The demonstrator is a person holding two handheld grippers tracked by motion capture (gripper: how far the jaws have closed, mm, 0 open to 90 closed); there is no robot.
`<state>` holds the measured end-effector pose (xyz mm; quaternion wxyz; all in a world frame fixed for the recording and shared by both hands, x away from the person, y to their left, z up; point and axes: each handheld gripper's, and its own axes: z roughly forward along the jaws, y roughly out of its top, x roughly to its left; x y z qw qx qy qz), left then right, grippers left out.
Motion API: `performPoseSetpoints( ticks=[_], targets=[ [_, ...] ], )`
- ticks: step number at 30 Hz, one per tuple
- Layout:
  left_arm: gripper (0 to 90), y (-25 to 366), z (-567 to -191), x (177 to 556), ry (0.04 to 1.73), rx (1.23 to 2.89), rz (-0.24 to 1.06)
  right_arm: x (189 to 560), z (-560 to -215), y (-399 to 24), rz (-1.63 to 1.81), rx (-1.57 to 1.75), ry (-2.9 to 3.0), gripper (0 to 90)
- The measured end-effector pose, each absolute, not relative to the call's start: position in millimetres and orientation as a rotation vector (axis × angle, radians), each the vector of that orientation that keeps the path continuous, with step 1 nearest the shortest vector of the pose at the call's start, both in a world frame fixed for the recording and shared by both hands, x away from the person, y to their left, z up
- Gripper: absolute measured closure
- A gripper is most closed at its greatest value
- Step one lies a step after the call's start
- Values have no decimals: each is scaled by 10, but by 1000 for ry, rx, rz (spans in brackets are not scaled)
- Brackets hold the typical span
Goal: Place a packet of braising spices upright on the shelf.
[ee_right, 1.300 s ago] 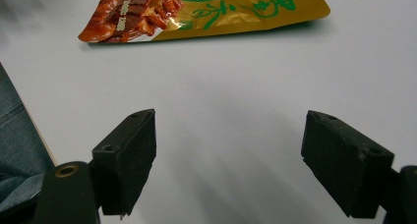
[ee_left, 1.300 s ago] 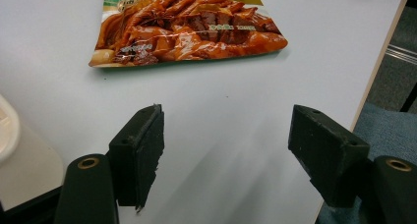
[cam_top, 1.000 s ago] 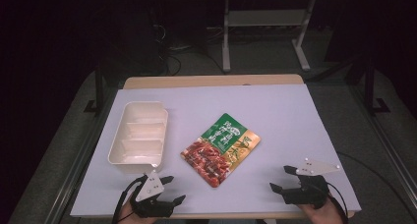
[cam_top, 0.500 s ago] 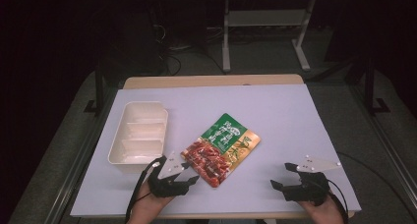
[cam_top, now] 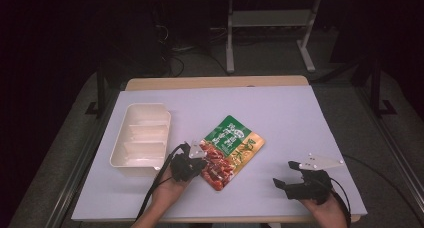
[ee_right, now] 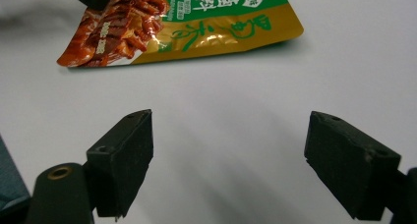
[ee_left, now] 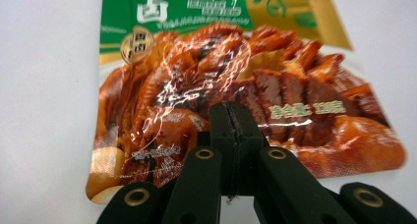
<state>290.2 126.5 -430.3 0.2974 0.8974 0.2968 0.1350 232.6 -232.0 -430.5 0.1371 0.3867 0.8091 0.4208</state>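
1. The left gripper sits at the near left edge of the food pouch. In the left gripper view its jaws are pressed together over the pouch's near end; whether any film is pinched between them cannot be told.
2. The pouch lies flat on the table, just right of the white divided tray, not touching it.
3. The right gripper rests well apart near the table's front right, its jaws spread wide with nothing between them.
4. Judged from this, the pouch is barely engaged, not lifted; carrying it, probably into the tray, remains to do.
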Motion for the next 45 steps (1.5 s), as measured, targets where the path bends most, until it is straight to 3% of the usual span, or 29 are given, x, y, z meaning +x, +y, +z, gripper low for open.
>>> performPoseSetpoints(
  ticks=[12, 30, 33, 38, 45],
  targets=[
    [900, 1176, -4335, 2863, 786, 2463, 431, 2825, -4249, -2006, 1167, 1216, 2359, 173],
    [900, 1230, -4351, 2877, 778, 2447, 398, 3525, -4320, -1847, 1123, 1405, 2361, 189],
    [900, 1232, -4352, 2876, 781, 2445, 396, 3576, -4387, -1840, 1139, 1443, 2384, 218],
    [900, 1234, -4352, 2878, 780, 2444, 394, 3590, -4448, -1790, 1233, 1459, 2441, 374],
    [900, 1232, -4351, 2876, 780, 2446, 396, 3585, -4465, -1731, 1347, 1446, 2481, 494]
  ],
)
